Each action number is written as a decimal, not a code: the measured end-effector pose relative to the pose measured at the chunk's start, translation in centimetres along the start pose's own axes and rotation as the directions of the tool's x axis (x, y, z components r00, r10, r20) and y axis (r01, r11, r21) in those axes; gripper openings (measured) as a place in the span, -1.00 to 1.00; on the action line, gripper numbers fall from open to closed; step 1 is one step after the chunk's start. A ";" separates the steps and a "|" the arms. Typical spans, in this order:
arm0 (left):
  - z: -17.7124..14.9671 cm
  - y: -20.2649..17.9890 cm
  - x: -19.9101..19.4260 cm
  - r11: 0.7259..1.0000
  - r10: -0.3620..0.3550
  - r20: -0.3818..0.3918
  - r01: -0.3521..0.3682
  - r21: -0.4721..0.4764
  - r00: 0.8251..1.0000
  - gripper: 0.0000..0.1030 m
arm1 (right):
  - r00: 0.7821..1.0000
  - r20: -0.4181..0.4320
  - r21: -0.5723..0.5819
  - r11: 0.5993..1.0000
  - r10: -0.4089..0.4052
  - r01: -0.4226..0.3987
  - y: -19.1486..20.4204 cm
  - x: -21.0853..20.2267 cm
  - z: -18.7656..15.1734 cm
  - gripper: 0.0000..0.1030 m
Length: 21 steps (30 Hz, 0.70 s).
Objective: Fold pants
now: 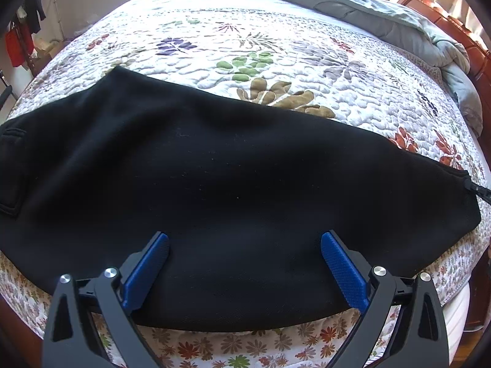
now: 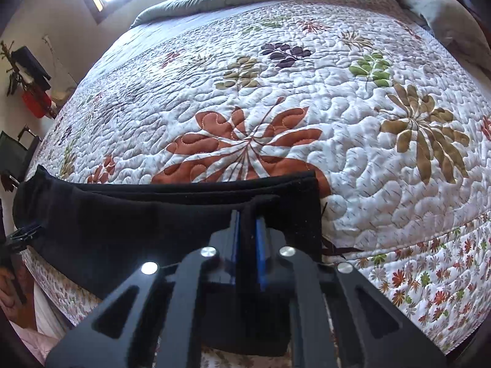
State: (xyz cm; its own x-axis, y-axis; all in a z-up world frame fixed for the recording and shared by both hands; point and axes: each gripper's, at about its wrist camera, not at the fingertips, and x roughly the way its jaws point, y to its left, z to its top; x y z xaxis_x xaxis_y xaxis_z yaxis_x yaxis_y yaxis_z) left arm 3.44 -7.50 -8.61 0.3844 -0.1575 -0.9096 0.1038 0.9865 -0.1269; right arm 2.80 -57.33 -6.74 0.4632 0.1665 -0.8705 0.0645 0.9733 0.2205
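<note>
Two grippers were on the job. Largest was the quilted floral bedspread (image 1: 276, 61), puffy and stitched; across its lower half lay the black pants (image 1: 214, 168) — soft, matte, already doubled lengthwise, reaching the mattress edge. My left gripper (image 1: 245, 263) hung wide open over the cloth, holding nothing. My right gripper (image 2: 247, 239), low in its frame, was pinched nearly shut on a ridge of fabric near the hem. I judged a clean fold needed both layers caught — lifted level, without dragging.
</note>
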 end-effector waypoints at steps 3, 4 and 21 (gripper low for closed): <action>0.1 0.0 -0.4 1.000 -0.018 0.016 0.018 -0.021 1.000 0.93 | 0.998 0.060 0.001 1.000 0.004 -0.004 -0.2 -1.7 0.2 -0.87; 0.2 0.0 -0.8 0.999 -0.033 0.039 0.035 -0.035 0.999 0.93 | 0.996 0.089 0.015 1.000 0.002 -0.003 -0.5 -2.5 0.4 -0.87; 0.0 -2.8 0.1 0.999 -0.029 0.037 0.028 0.021 0.999 0.93 | 0.998 0.057 0.190 0.981 -0.035 0.023 -1.9 -3.3 -2.0 -0.33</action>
State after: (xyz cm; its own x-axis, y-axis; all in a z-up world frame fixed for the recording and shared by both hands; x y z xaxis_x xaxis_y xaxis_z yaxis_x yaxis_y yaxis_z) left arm 3.23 -10.24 -8.38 0.4153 -0.1872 -0.8902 0.1334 0.9806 -0.1440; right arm -0.66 -59.45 -5.17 0.5106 0.1233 -0.8509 0.2422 0.9290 0.2799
